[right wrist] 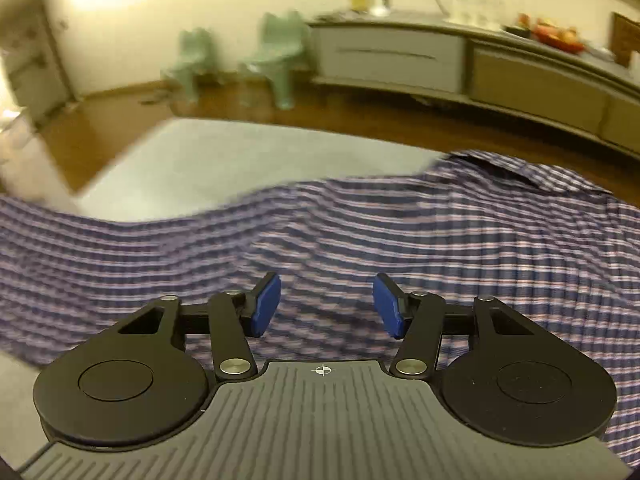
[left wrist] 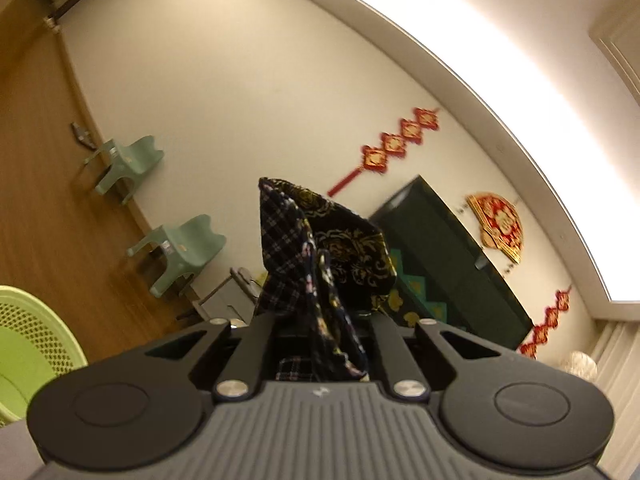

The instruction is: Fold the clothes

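Left gripper [left wrist: 323, 320]: tilted up toward the wall, jaws clamped on a bunch of dark cloth [left wrist: 316, 256], plaid weave on one face, gold floral print on the other, small flower trim along an edge. Cloth stands up crumpled between the fingers. Perforated green basket [left wrist: 36, 344] at lower left.

Right gripper [right wrist: 326, 306]: jaws wide apart, blue pads [right wrist: 266, 304] holding nothing, hovering low over a blue-and-pink striped plaid shirt [right wrist: 360, 224] spread rumpled across a pale grey table [right wrist: 224, 160].
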`<state>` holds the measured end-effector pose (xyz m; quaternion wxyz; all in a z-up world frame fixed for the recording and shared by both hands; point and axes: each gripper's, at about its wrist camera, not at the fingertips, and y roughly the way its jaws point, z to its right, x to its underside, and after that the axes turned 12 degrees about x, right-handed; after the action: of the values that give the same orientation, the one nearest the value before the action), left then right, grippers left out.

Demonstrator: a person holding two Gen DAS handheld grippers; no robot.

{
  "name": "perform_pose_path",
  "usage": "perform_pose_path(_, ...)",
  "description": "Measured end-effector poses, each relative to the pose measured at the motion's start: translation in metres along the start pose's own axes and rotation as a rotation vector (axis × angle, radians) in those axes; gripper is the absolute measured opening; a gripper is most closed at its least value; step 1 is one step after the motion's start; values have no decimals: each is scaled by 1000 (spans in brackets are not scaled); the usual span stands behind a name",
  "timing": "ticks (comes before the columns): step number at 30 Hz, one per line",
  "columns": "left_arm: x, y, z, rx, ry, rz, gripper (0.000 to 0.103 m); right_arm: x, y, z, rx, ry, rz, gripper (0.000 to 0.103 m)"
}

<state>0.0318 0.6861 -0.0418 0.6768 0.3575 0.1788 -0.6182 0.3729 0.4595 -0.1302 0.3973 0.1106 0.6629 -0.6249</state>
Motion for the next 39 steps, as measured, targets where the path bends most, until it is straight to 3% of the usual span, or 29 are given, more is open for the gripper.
perform_pose_path(3,6,5,25,29,46,-21,7,-8,15,-9,52,-80,13,49)
perform_pose_path(7,17,8,45,67,82,-46,7,-31,21,-9,74,-60,3,48)
perform_pose_path(18,37,23,45,36,118,-101,7,-14,-15,91,162,20,125,56)
perform_pose_path(20,39,25,55,47,136,-104,7,2,-23,144,278,81,112,56)
perform_pose_path(22,42,28,68,65,148,-101,7,21,-19,203,382,170,36,56)
perform_pose_path(24,45,30,81,89,165,-98,7,44,-10,248,420,235,-59,60)
perform_pose_path(26,52,34,101,129,206,-108,7,59,-21,272,420,279,-90,62)
perform_pose_path(27,58,36,114,156,239,-120,7,62,-33,272,387,298,-83,58)
perform_pose_path(30,87,49,159,267,330,-194,7,68,-76,254,206,333,-13,62)
perform_pose_path(32,133,63,198,374,386,-299,8,73,-104,233,-20,379,7,71)
perform_pose_path(34,193,73,230,425,492,-455,8,89,-128,219,-313,450,0,81)
perform_pose_path(36,248,80,244,381,647,-601,7,113,-150,212,-551,526,-2,87)
perform_pose_path(39,315,86,243,302,828,-759,7,151,-180,220,-711,657,9,92)
